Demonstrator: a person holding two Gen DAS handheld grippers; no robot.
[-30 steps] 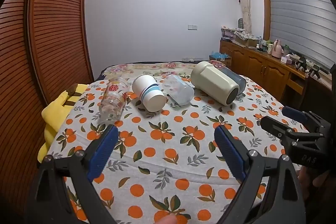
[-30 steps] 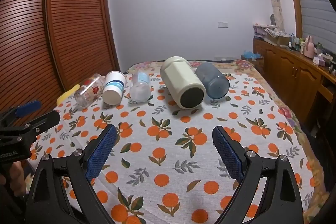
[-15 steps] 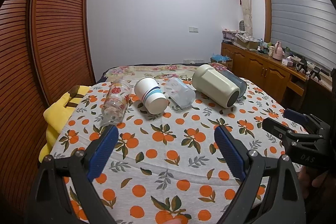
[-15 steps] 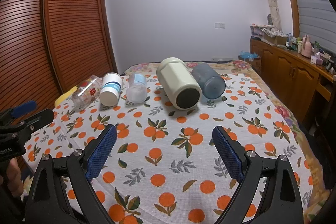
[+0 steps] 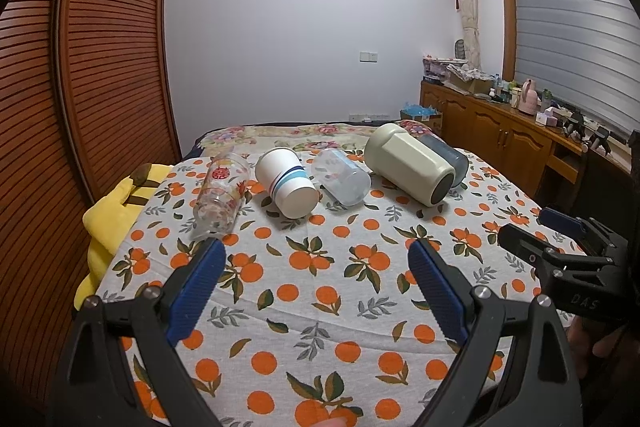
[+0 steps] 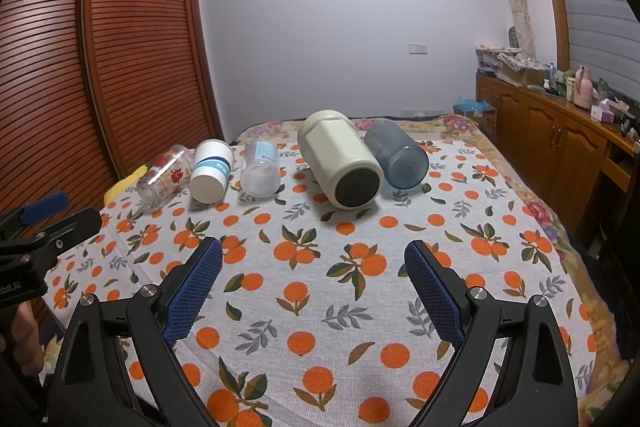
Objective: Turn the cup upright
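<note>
Several cups lie on their sides in a row on the orange-print cloth (image 5: pixel 320 291): a printed glass (image 5: pixel 218 193) (image 6: pixel 162 177), a white paper cup with blue bands (image 5: pixel 286 183) (image 6: pixel 210 171), a clear plastic cup (image 5: pixel 340 177) (image 6: pixel 260 169), a big cream cup (image 5: pixel 410 165) (image 6: pixel 340 163) and a blue-grey cup (image 5: pixel 450 157) (image 6: pixel 396 155). My left gripper (image 5: pixel 316 259) is open and empty, well short of the row. My right gripper (image 6: pixel 314 259) is open and empty, near the cream cup's side of the row.
A wooden louvred wardrobe (image 5: pixel 100 67) stands to the left. A yellow cloth (image 5: pixel 112 211) lies at the bed's left edge. A wooden sideboard (image 5: pixel 500 131) with clutter runs along the right wall.
Both grippers have drawn back and risen a little, so the row of cups looks slightly farther. No cup has moved.
</note>
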